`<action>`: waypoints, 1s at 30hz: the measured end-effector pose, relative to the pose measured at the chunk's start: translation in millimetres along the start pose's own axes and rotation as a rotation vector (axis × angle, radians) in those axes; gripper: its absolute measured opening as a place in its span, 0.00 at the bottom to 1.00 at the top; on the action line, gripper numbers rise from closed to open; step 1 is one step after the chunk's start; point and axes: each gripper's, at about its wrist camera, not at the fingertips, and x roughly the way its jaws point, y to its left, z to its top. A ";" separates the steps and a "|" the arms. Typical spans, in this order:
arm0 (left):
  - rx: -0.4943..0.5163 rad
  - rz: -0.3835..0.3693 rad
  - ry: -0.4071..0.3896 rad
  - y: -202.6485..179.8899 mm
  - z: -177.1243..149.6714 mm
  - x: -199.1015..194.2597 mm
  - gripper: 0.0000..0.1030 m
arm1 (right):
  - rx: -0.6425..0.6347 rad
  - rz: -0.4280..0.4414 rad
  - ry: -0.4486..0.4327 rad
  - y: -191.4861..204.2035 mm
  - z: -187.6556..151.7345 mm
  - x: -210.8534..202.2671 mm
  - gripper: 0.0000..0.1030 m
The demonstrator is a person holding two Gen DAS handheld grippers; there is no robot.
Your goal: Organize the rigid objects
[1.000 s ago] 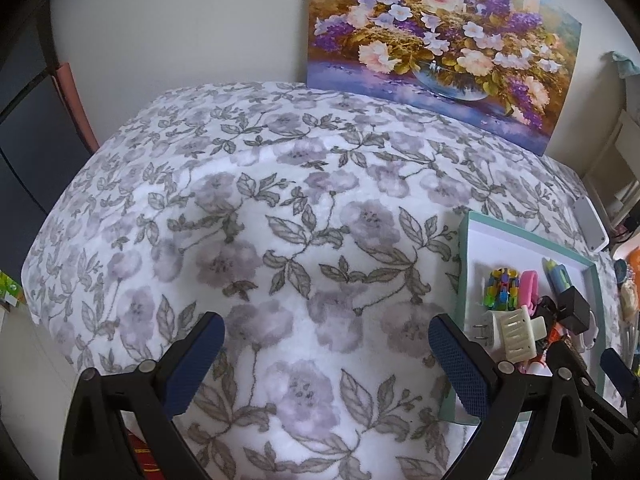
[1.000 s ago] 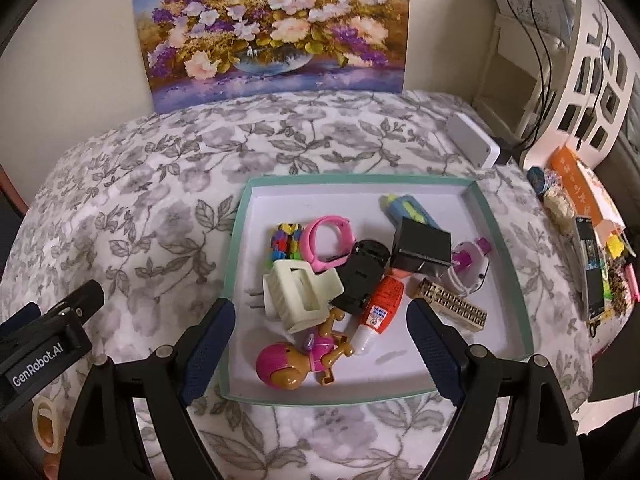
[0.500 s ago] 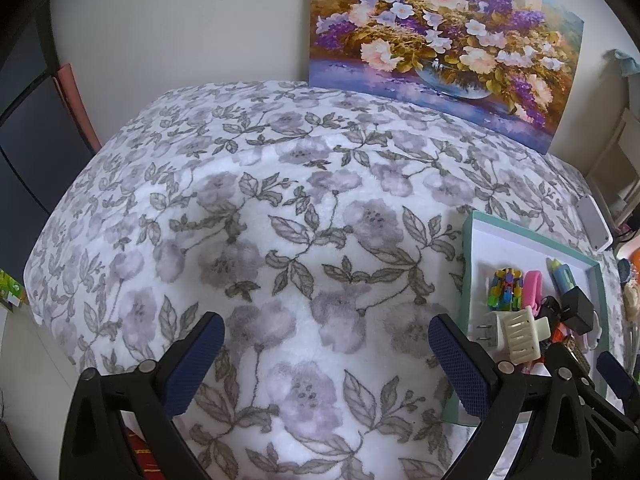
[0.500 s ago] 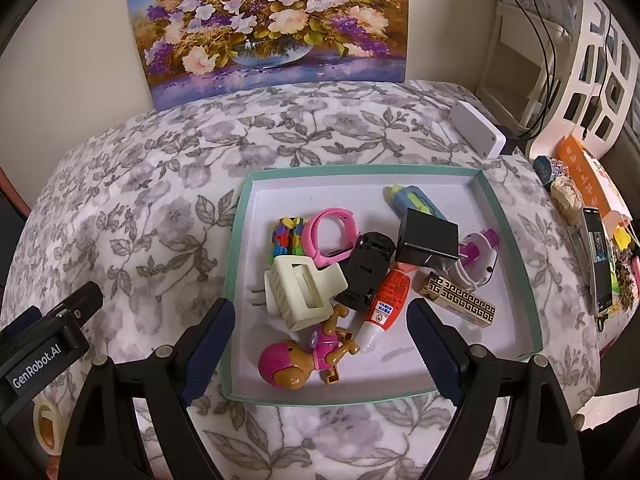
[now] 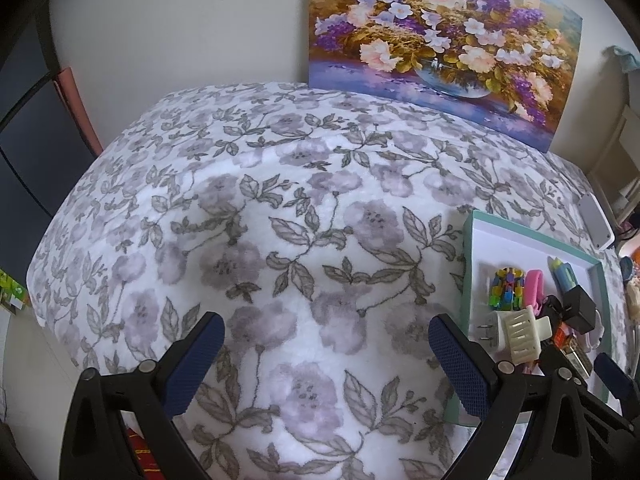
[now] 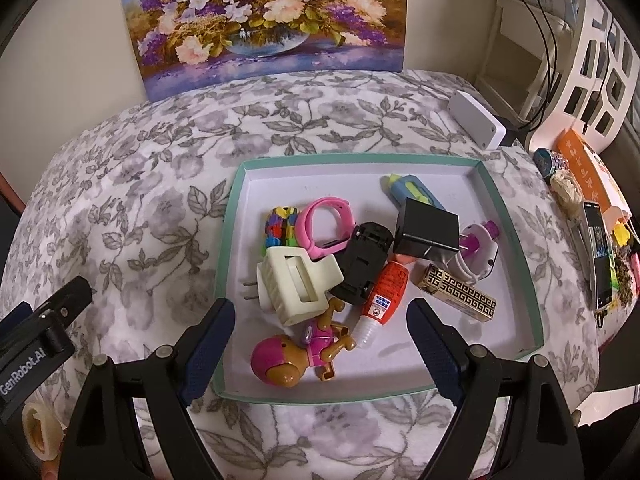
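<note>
A teal-rimmed white tray (image 6: 516,236) lies on the floral bedspread, also at the right of the left wrist view as the tray (image 5: 466,264). It holds a cream plug adapter (image 6: 294,284), a pink band (image 6: 328,224), a multicoloured block toy (image 6: 280,226), a black clip (image 6: 362,266), a black cube charger (image 6: 426,228), a red glue tube (image 6: 384,296), a gold patterned box (image 6: 456,294), a blue-green tube (image 6: 412,190) and a pink-brown toy figure (image 6: 298,354). My right gripper (image 6: 320,348) hangs open above the tray's near edge, over the toy figure. My left gripper (image 5: 326,360) is open over bare bedspread, left of the tray.
A flower painting (image 6: 268,20) leans on the wall at the bed's far edge. A white box (image 6: 476,124) lies beyond the tray. A phone (image 6: 598,256), orange packet (image 6: 588,168) and white shelf (image 6: 592,56) crowd the right side. The left gripper's body (image 6: 36,352) shows at lower left.
The right gripper has drawn slightly nearer the tray, which looks a little larger. The left view has shifted slightly; both grippers stay open.
</note>
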 end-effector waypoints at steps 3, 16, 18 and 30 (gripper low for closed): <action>0.001 -0.004 -0.001 -0.2 0.4 -0.2 1.00 | 0.002 0.006 0.001 -0.8 0.5 0.2 0.86; 0.004 0.017 0.015 -1.6 -0.8 3.3 1.00 | -0.011 0.000 0.003 0.2 0.5 0.6 0.86; 0.005 0.019 0.028 -1.5 -1.6 5.7 1.00 | -0.009 -0.001 0.007 -0.2 0.5 1.3 0.86; -0.010 0.018 0.070 2.1 -2.5 12.6 1.00 | -0.038 -0.009 -0.012 4.9 -0.7 -0.1 0.86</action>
